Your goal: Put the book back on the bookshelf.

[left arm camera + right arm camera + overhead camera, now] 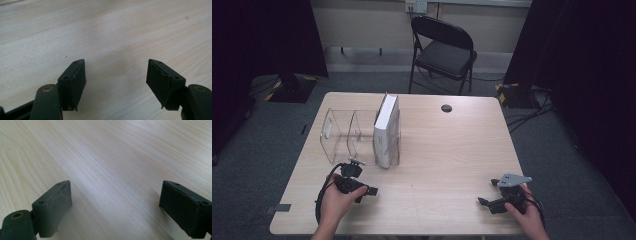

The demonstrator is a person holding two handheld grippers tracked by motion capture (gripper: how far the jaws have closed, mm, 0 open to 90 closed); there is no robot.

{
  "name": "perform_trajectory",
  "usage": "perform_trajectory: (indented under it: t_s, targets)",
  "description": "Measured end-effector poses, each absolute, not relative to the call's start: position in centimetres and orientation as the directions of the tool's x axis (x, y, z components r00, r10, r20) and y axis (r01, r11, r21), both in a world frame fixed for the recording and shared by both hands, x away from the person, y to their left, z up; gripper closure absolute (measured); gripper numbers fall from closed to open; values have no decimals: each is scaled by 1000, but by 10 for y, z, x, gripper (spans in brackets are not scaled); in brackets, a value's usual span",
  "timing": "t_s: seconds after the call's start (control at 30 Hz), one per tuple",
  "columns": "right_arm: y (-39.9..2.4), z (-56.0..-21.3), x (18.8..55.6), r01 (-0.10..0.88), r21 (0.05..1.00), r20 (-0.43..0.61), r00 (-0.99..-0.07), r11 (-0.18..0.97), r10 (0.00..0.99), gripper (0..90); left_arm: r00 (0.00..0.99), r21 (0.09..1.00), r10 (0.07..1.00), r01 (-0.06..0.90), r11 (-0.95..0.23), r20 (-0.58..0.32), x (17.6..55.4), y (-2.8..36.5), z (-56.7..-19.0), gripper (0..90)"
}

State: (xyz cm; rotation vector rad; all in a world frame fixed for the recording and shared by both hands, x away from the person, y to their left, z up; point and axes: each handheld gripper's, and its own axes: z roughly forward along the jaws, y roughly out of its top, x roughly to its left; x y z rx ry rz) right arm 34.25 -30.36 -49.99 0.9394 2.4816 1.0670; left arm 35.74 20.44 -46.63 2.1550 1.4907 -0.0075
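Observation:
A white book [386,131] stands upright in the rightmost slot of a clear plastic divider rack [339,134] on the left half of the wooden table [447,150]. My left gripper [371,191] lies low over the table in front of the rack, pointing right; in the left gripper view its jaws [116,83] stand apart over bare wood with nothing between them. My right gripper [483,201] rests near the front right corner, pointing left. In the right gripper view its jaws [115,208] stand wide apart, empty, over bare wood.
A small dark round hole cover [446,108] sits near the table's far edge. A black folding chair [443,50] stands behind the table. Cables [524,117] run over the grey floor at the right. Dark curtains hang at both sides.

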Motion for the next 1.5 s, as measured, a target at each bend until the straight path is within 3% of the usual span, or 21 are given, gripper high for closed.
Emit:
perform_trajectory:
  t_s: [0.13,0.4,1.07,1.5]
  targets:
    - [-304,-500,343,454,726,-1,-750,516,662,101,429,449,870,845,-291,-242,354,203,-469,294]
    - [-304,-500,342,455,725,-2,-749,517,663,101,541,563,841,699,-440,-15,340,193,-483,167]
    - [-303,-500,342,456,727,-2,-747,514,665,102,572,704,821,583,-406,0,332,201,-500,47]
    - [-304,-500,342,456,727,-2,-746,514,666,101,569,710,822,581,-397,-5,332,199,-502,9]
